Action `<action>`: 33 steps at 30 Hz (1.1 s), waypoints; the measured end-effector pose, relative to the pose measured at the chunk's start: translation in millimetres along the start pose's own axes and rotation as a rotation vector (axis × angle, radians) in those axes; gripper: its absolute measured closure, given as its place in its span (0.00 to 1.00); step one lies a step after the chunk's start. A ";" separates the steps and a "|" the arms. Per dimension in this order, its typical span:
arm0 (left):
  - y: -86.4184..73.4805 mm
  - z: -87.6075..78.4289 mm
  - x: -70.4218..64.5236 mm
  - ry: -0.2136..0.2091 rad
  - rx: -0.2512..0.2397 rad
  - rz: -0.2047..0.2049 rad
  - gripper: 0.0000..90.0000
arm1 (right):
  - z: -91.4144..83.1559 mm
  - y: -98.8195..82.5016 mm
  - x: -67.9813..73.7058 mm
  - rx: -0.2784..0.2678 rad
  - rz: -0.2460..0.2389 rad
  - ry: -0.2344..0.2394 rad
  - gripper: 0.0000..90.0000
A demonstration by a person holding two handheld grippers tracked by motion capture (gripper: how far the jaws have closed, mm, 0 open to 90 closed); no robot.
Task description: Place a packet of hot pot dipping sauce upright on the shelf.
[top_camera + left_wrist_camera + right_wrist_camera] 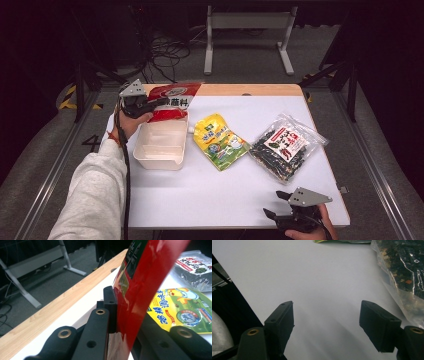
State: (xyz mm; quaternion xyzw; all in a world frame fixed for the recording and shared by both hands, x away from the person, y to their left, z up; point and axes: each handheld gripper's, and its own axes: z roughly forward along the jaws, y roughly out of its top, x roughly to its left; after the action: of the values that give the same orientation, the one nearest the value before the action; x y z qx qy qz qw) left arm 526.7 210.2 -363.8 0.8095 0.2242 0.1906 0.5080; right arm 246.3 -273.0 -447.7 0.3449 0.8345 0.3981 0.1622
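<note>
At the far left of the desk (210, 195), the left gripper (150, 105) is held up in the person's left hand (129, 125), above the far end of a white tub (160, 145). Its jaws are clamped on a red packet (172, 100), which hangs in the air over the tub's far rim, clear of the desk. In the left gripper view the red packet (142, 287) stands edge-on between the black jaws, and the inner pad presses flat against its glossy side.

The white tub lies on the desk just beneath, open side up and with nothing in it. Just beside its right wall lies a yellow pouch (219, 141), flat and turned at a slant, its spout end nearly touching the tub. Right of that, near but apart, lies a clear bag of dark dried food (285, 147) with a red and white label.

At the near right corner of the desk, the right gripper (275, 205) is held low in the person's right hand (305, 232). Its jaws stand wide apart over bare white desk, with nothing between them. In the right gripper view the clear bag (402, 270) lies just ahead and to the right of them.
</note>
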 end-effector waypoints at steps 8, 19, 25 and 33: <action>-6.7 10.0 3.8 -0.005 0.001 -0.048 0.94 | 3.4 1.2 1.7 0.012 -0.015 0.028 0.32; -12.7 -1.4 4.7 0.024 0.026 -0.099 0.91 | -1.1 1.5 1.6 0.008 -0.023 0.029 0.32; -23.2 -3.8 0.5 0.049 0.102 -0.076 0.98 | -0.2 1.7 2.1 0.017 -0.033 0.035 0.31; -34.7 -2.4 5.6 0.058 0.129 -0.111 1.00 | 0.5 6.4 6.3 0.003 -0.042 0.042 0.31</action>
State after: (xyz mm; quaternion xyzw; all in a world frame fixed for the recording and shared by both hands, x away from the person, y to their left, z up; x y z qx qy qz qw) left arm 524.1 228.4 -393.8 0.8211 0.2950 0.1706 0.4579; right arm 244.9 -265.4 -443.0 0.3190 0.8454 0.4005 0.1523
